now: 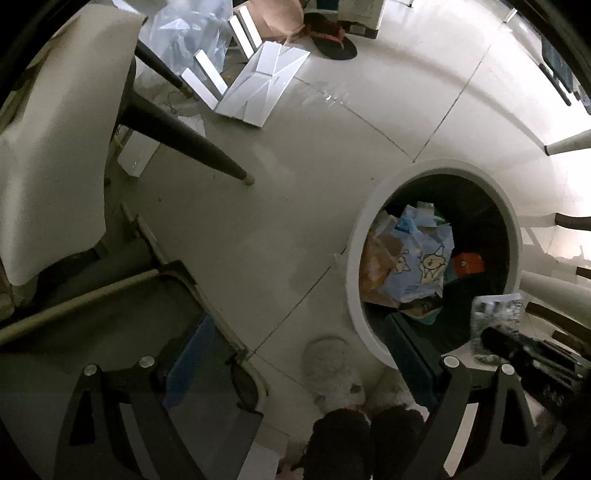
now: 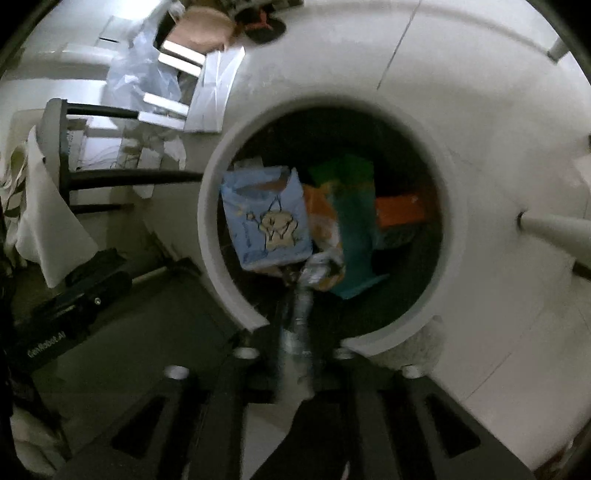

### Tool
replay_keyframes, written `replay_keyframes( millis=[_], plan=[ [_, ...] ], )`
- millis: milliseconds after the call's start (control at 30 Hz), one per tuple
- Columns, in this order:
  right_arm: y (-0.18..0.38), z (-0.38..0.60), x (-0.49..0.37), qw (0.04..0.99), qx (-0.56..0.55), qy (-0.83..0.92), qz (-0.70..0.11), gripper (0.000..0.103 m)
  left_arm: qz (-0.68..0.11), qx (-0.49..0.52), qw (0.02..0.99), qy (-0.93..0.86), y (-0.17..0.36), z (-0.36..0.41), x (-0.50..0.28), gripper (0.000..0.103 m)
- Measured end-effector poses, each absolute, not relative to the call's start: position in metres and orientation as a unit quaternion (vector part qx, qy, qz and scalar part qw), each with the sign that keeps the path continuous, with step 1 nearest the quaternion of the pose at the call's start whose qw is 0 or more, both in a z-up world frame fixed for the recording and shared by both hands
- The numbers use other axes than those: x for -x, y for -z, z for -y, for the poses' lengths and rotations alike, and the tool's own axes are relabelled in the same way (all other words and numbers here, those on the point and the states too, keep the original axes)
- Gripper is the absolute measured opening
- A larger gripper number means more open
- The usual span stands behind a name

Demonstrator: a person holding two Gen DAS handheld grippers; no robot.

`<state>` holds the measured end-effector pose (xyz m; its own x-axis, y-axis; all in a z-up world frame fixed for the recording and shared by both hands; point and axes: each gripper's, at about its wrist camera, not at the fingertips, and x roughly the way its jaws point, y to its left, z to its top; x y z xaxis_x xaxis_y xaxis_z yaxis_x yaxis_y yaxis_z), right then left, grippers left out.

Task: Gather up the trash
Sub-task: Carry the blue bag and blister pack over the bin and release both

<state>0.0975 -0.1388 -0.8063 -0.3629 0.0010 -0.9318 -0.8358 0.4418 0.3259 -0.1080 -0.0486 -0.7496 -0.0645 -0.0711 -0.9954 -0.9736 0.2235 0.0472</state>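
Observation:
A round trash bin with a white rim (image 1: 352,258) (image 2: 210,236) stands on the pale floor. It holds a light blue cartoon bag (image 1: 424,258) (image 2: 269,221) and orange and green wrappers. My right gripper (image 2: 301,328) hangs over the bin's near edge. A crumpled clear plastic bottle (image 2: 297,325) lies blurred between its fingers, with dark gaps on both sides, so the jaws read as open. In the left wrist view this bottle (image 1: 496,314) shows at the tip of the right gripper (image 1: 517,350). My left gripper (image 1: 299,325) points straight down at bare floor, open, with nothing between its fingers.
A chair with black legs (image 1: 192,147) stands at the left. White cartons (image 1: 258,88) and a clear plastic bag (image 1: 188,33) lie at the back, with a sandal (image 1: 332,40) beyond them. A person's feet in fluffy slippers (image 1: 340,391) stand beside the bin.

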Motion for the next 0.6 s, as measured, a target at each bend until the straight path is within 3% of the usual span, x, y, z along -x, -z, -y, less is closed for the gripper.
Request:
replay_keyframes(
  millis=[33,267,300,333,400,567,600],
  plan=[
    [0.806,0.139,-0.097,0.474,0.293,-0.443,-0.702,0.093,-0.585,0.448,0.518,-0.435,0.75,0.048,0.109,0.093],
    [0.791,0.141,-0.098,0.487,0.266,-0.461,-0.692,0.093,-0.58,0.452,0.52,-0.435,0.744,0.046,0.111,0.093],
    [0.787,0.142,-0.097,0.499,0.273,-0.463,-0.68,0.082,-0.579,0.453,0.52,-0.435,0.743,0.046,0.112,0.093],
    [0.786,0.14,-0.095,0.503,0.28,-0.463,-0.674,0.058,-0.579,0.453,0.52,-0.435,0.743,0.045,0.112,0.093],
    [0.789,0.138,-0.094,0.499,0.286,-0.458,-0.677,0.031,-0.58,0.452,0.519,-0.435,0.743,0.045,0.114,0.093],
    [0.785,0.136,-0.092,0.539,0.363,-0.426,-0.63,0.031,-0.58,0.447,0.521,-0.438,0.74,0.046,0.113,0.093],
    [0.784,0.137,-0.092,0.544,0.373,-0.419,-0.624,0.035,-0.58,0.447,0.522,-0.438,0.737,0.047,0.113,0.093]
  ],
)
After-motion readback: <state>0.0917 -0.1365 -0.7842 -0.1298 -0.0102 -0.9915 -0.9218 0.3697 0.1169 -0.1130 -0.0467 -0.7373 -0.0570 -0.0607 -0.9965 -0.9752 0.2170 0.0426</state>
